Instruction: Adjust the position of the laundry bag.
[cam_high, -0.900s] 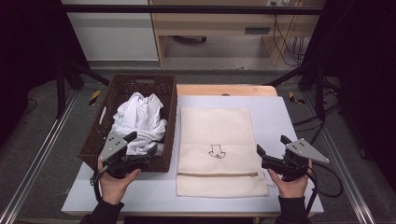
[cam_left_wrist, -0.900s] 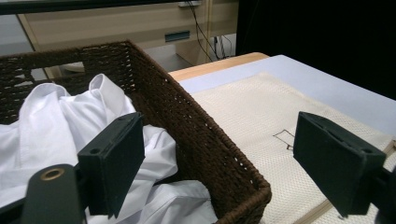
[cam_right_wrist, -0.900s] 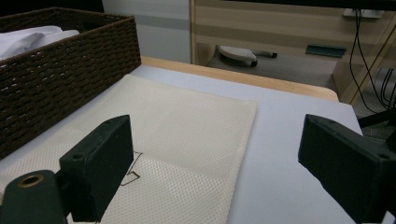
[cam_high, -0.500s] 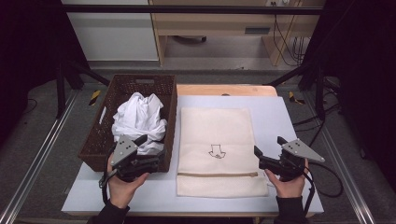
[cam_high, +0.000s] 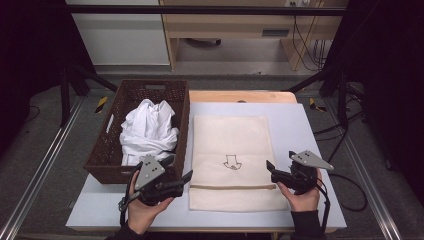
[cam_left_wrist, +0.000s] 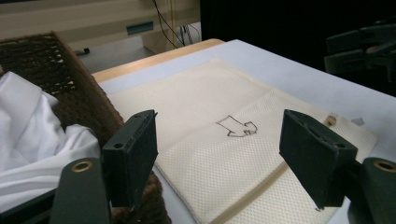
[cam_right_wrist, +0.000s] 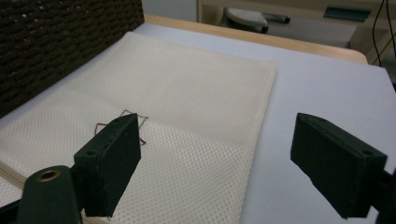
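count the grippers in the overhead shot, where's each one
2. The left gripper hovers by the basket's near right corner; the right gripper sits at the mesh bag's right edge.

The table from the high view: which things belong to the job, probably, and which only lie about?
Likely the job: mesh bag, white garment, wicker basket, both open grippers, left and right.
Lying about: desk, cables.
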